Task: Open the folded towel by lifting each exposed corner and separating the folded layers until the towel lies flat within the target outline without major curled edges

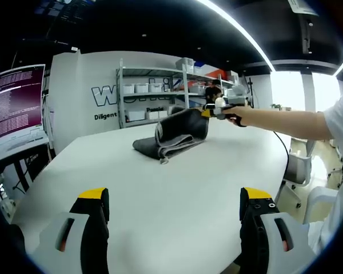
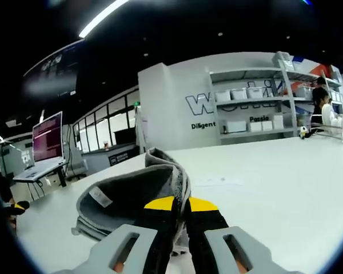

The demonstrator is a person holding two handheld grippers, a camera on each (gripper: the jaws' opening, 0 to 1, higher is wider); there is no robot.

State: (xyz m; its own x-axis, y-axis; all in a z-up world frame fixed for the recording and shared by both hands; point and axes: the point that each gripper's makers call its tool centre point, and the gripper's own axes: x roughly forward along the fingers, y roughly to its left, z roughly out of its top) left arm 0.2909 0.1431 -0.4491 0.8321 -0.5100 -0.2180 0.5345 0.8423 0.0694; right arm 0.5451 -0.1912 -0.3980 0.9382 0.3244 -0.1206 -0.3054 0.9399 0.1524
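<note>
A dark grey folded towel [image 1: 172, 137] lies near the far middle of the white table [image 1: 177, 188]. In the left gripper view, a person's arm reaches in from the right with my right gripper [image 1: 212, 112] at the towel's raised upper edge. In the right gripper view, my right gripper [image 2: 180, 206] is shut on that edge, and the towel [image 2: 123, 200] drapes down to the left with a small white label [image 2: 100, 197] showing. My left gripper [image 1: 174, 200] hovers low over the near part of the table, open, well short of the towel, with nothing between its fingers.
A screen with text [image 1: 17, 103] stands off the table's left side. Metal shelves with white bins [image 1: 154, 94] line the far wall. Chairs [image 1: 297, 171] stand beyond the table's right edge. A person [image 2: 320, 103] sits far off by the shelves.
</note>
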